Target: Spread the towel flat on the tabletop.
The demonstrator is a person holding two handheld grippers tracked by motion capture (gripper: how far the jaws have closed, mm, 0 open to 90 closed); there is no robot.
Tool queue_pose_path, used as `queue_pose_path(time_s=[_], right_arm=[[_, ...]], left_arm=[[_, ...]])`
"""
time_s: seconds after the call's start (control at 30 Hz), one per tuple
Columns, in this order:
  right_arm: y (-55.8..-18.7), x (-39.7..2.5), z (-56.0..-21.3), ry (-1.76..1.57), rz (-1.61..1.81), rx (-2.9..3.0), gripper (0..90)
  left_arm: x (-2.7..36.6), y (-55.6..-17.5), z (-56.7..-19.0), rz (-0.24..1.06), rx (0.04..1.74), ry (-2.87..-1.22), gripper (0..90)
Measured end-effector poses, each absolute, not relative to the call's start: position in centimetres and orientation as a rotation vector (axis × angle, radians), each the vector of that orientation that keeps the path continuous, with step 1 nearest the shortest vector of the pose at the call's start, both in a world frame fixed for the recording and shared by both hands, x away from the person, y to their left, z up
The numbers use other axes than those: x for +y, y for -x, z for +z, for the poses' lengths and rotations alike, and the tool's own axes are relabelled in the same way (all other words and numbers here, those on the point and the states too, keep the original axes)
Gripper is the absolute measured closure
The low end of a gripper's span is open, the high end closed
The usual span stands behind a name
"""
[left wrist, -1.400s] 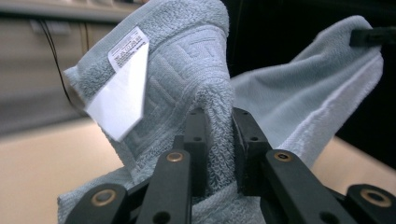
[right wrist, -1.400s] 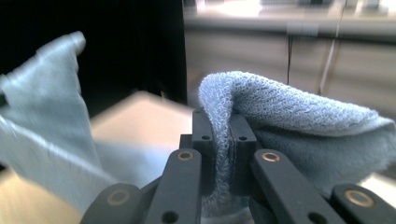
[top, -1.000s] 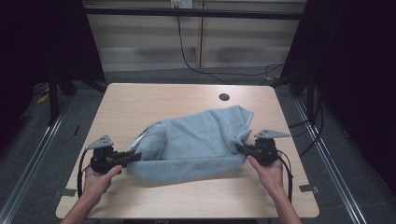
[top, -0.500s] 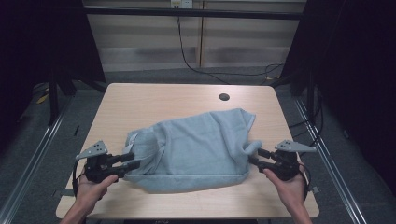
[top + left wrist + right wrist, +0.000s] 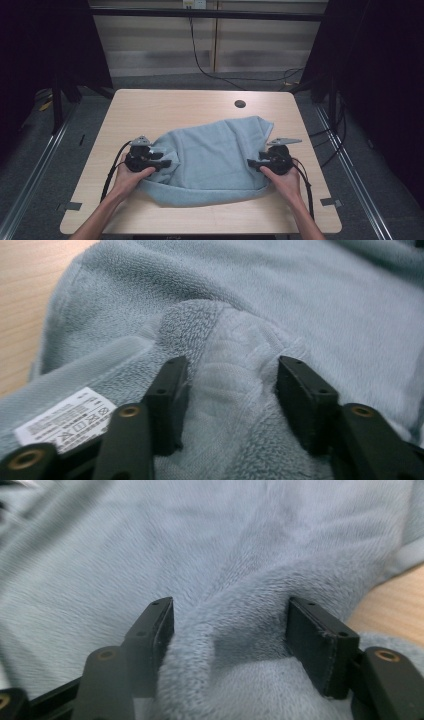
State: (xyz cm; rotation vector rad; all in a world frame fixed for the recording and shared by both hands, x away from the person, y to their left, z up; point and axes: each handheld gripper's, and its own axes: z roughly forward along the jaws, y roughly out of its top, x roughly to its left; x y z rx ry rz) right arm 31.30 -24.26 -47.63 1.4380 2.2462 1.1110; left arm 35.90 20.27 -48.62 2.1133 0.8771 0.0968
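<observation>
A light blue towel (image 5: 215, 155) lies rumpled on the wooden table (image 5: 165, 107), its near edge folded under. My left gripper (image 5: 167, 164) rests at the towel's left end and my right gripper (image 5: 251, 162) at its right end, each held by a hand. In the left gripper view, my left gripper (image 5: 232, 380) stands open with a hump of the towel's hem (image 5: 235, 355) between the jaws, and a white care label (image 5: 65, 417) lies beside it. In the right gripper view, my right gripper (image 5: 230, 625) stands open astride a soft ridge of towel (image 5: 150, 540).
A dark round hole (image 5: 240, 104) sits in the table top at the far middle. Bare wood runs along the far half and the front edge. Metal rails (image 5: 45, 150) flank the table, and black cables (image 5: 210, 65) hang at the back.
Both grippers have moved inward and away from the front edge. The towel, pulled wide between them half a second ago, now lies slack and more bunched on the table.
</observation>
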Motion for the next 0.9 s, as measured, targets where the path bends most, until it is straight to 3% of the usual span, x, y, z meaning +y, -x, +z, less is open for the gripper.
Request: queue_pose_path(time_s=[0.07,0.17,0.27,0.43,0.6,0.7,0.9], right_arm=[[-31.6,-24.1,-48.0,-1.471,1.079,2.257,47.1],[-31.9,-24.0,-47.5,-1.444,1.081,2.25,73.0],[-32.7,-23.8,-46.4,-1.427,1.12,2.201,80.4],[-35.5,-22.7,-43.9,-1.358,1.185,2.147,79.3],[-36.6,-21.2,-42.7,-1.288,1.286,2.197,58.2],[-35.6,-21.3,-42.1,-1.269,1.289,2.182,50.1],[-32.7,-25.0,-41.7,-1.301,1.284,2.098,53.8]], left_arm=[[20.5,-34.9,-48.8,0.093,0.862,-2.12,55.8],[21.2,-33.4,-48.7,0.052,0.838,-2.126,58.4],[21.9,-31.8,-48.6,0.044,0.827,-2.138,58.5],[23.6,-29.6,-48.8,0.007,0.837,-2.028,57.9],[24.9,-30.3,-46.5,0.057,0.851,-1.894,57.1],[24.5,-31.2,-45.8,0.113,0.856,-1.911,57.0],[23.7,-34.5,-46.1,0.151,0.886,-1.981,59.2]])
